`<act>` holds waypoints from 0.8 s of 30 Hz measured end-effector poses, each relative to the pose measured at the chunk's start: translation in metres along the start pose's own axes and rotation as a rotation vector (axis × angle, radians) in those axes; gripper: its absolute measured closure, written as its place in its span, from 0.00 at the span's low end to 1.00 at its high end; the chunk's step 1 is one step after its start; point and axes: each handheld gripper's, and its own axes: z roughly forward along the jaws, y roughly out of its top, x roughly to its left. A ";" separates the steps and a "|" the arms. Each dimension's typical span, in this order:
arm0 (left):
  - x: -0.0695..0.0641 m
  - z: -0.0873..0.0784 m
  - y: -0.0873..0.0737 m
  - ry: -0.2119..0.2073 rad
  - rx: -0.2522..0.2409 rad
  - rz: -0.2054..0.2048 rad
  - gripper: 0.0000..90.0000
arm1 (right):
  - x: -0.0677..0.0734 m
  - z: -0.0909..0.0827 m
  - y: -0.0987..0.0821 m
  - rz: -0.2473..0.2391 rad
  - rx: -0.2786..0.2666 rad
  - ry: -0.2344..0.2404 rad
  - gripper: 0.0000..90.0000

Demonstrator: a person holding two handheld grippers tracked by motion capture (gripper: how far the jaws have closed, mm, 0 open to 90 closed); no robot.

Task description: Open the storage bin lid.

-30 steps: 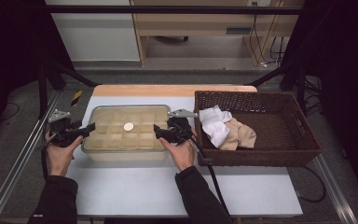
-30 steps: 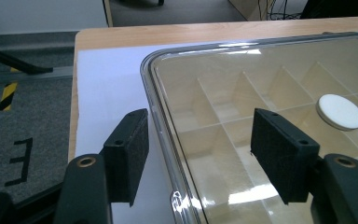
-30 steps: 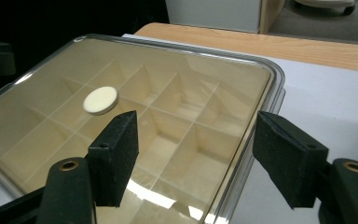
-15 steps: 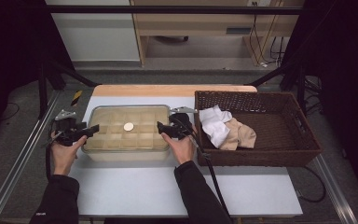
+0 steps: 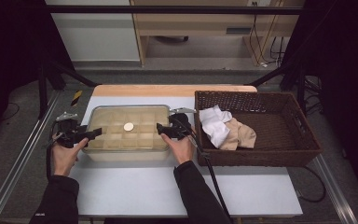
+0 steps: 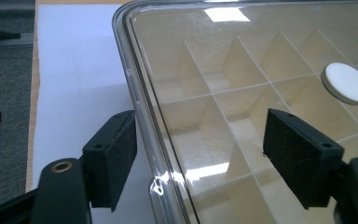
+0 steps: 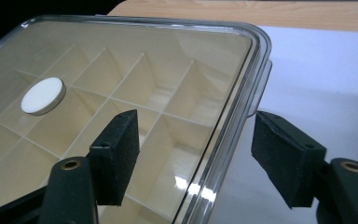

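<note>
A: Item 1, divided box [image 5: 123,133]?
B: On the white table [image 5: 168,186], left of the basket [image 5: 261,154].
A: Grippers?
B: My left gripper [image 6: 200,144], jaws just opening, and right gripper [image 7: 196,149] both gape astride its rims.

surface: white table [image 5: 168,186] with a wooden strip along the far edge | left-centre: clear lidded box [image 5: 126,133] – compartmented, 1 white round knob on the lid – resting flat | right: dark wicker basket [image 5: 261,156], just beside the box, on the table's right part
</note>
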 end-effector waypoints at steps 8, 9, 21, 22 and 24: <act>0.004 0.007 0.000 -0.051 0.006 -0.037 0.22 | 0.000 0.006 0.000 0.048 0.012 0.055 0.33; 0.005 0.006 0.000 -0.050 0.003 -0.044 0.23 | -0.001 0.006 0.000 0.046 0.012 0.056 0.34; 0.014 -0.009 -0.003 -0.065 -0.095 -0.135 0.52 | 0.000 -0.002 0.004 0.065 -0.022 0.065 0.42; 0.013 -0.011 -0.003 -0.065 -0.106 -0.137 0.52 | 0.000 -0.002 0.004 0.065 -0.022 0.065 0.42; 0.013 -0.016 -0.002 -0.065 -0.133 -0.130 0.54 | 0.000 -0.006 0.006 0.057 -0.036 0.070 0.44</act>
